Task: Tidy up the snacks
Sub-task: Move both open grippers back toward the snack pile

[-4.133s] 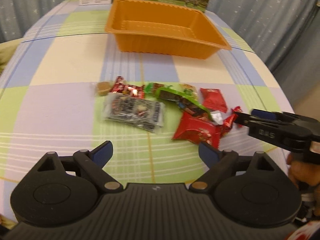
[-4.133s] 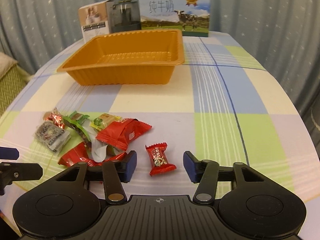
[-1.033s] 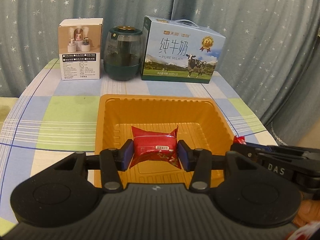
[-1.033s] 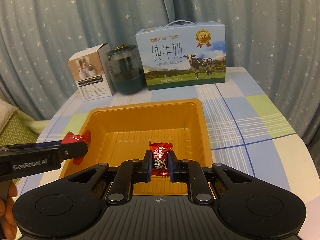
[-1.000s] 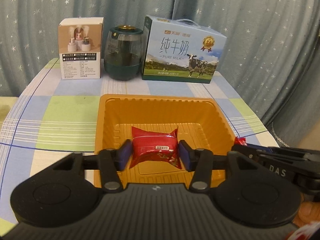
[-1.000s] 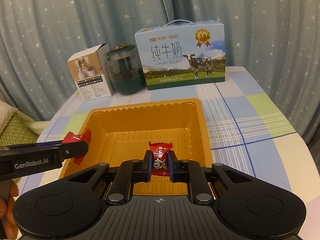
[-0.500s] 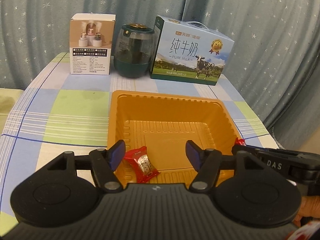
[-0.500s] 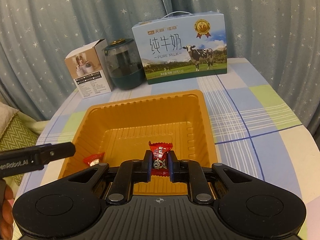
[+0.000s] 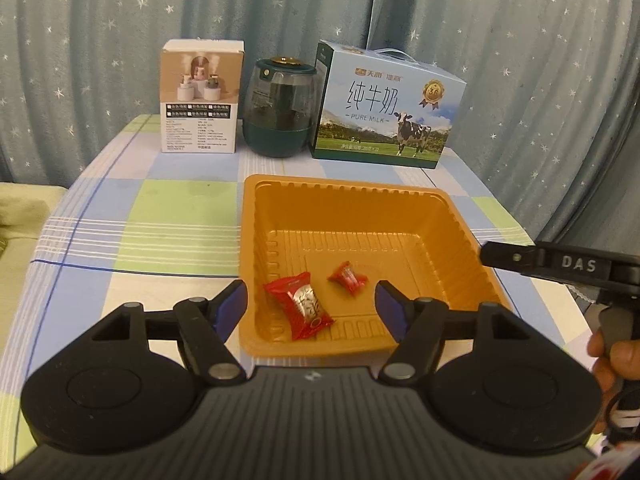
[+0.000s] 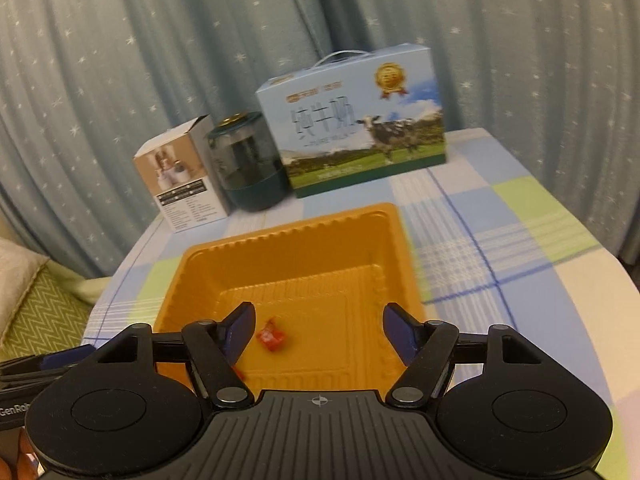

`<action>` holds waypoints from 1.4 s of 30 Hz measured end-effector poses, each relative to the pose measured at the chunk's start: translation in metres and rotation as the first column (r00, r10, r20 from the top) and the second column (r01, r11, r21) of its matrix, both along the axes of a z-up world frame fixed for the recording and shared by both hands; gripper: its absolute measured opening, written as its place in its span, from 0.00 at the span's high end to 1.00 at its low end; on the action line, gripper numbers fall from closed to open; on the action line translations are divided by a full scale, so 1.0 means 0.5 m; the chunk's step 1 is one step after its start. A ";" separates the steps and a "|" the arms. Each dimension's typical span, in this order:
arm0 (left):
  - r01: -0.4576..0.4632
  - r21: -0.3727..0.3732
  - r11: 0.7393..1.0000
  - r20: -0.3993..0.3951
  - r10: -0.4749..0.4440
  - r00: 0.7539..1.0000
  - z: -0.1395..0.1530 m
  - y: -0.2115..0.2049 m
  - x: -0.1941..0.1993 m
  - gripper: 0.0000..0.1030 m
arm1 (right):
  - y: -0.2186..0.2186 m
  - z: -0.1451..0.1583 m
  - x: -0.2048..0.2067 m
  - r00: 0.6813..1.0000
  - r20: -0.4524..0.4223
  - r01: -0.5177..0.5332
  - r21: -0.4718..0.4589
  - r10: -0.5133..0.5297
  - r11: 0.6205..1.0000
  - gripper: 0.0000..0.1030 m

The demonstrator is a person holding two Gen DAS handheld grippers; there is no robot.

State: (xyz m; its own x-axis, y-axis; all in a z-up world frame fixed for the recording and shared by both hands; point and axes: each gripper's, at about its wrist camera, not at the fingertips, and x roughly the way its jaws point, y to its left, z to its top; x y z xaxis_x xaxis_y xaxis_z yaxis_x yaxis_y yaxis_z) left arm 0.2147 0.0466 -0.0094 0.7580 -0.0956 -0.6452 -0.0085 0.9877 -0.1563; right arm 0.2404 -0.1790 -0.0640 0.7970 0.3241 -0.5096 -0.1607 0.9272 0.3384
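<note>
The left gripper [image 9: 311, 305] hangs over the near edge of the orange tray [image 9: 460, 216] with its jaws spread wide and nothing between them. The larger red snack packet [image 9: 299, 304] lies on the tray floor just past the fingertips, toward 11 o'clock from the gripper's midpoint. The small red candy [image 9: 347, 277] rests a little farther in, at about 1 o'clock, apart from the packet. The right gripper [image 10: 319, 331] also stands wide and empty above the tray's near side. In its view the small candy [image 10: 271, 336] sits at 9 o'clock, just beside the left fingertip. Beyond the tray, at 12 o'clock, stand a white box [image 9: 201, 96], a dark green jar [image 9: 279, 108] and a milk carton [image 9: 386, 108] on the checked tablecloth [image 9: 160, 208].
</note>
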 end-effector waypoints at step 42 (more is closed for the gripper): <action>-0.006 0.046 0.999 -0.055 0.008 0.998 0.004 -0.033 -0.380 0.33 | -0.011 -0.063 -0.460 0.996 -0.066 0.060 -0.088 -0.066 0.994 0.32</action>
